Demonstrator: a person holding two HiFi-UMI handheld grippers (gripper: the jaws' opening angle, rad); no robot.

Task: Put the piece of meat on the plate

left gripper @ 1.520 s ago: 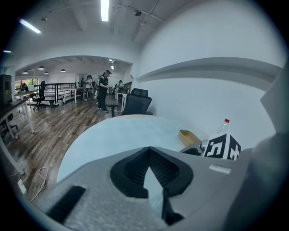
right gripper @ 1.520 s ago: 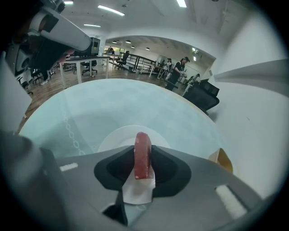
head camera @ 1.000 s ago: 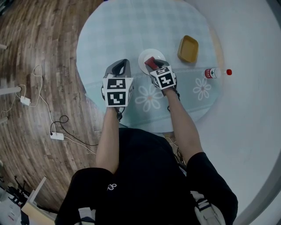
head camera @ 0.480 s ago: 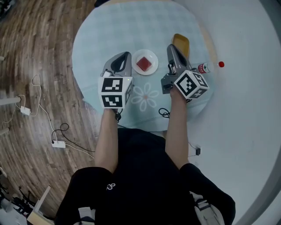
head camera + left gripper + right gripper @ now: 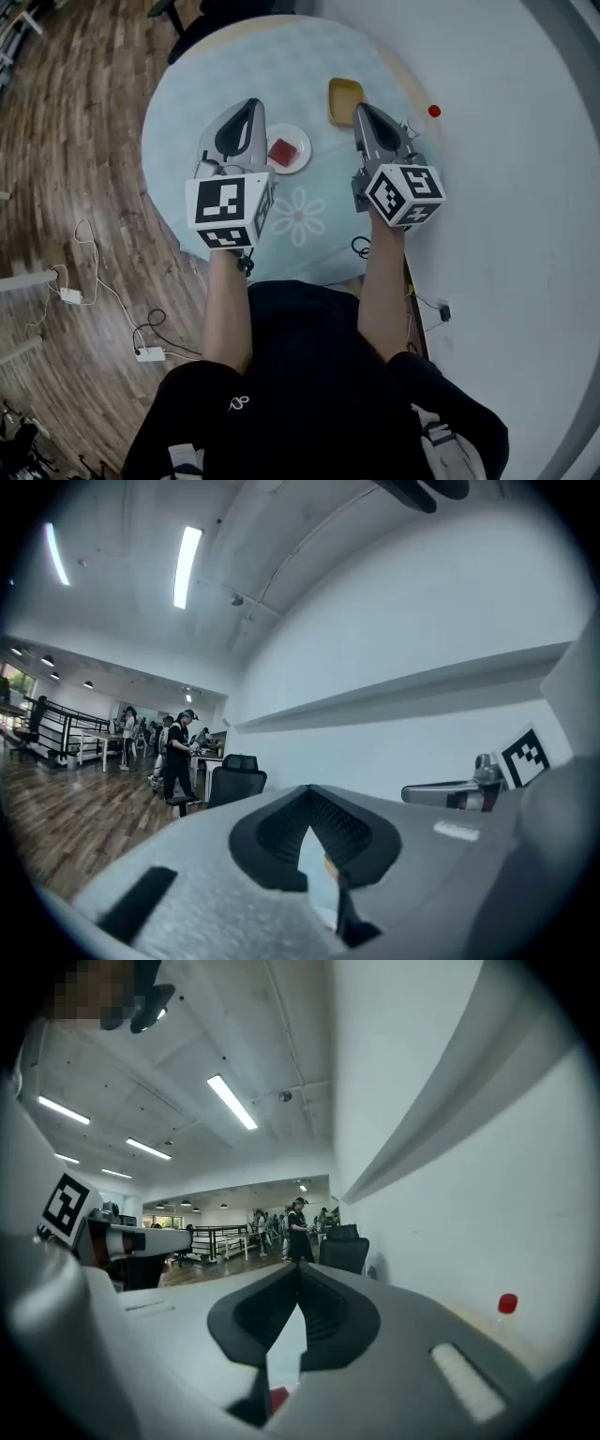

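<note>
Square red piece of meat [image 5: 283, 151]: lying on the small round white plate [image 5: 298, 137]. Your left hand-held gripper [image 5: 244, 108] is just left of the plate and your right hand-held gripper [image 5: 362, 112] is to its right. Both are clenched, nothing between the jaws.

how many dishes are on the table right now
2. A white plate holding the piece of meat lies beside the left gripper; a yellow dish lies farther back, by the right gripper. The grippers could hide more.

Wood floor [image 5: 56, 141], white wall [image 5: 422, 602]
</note>
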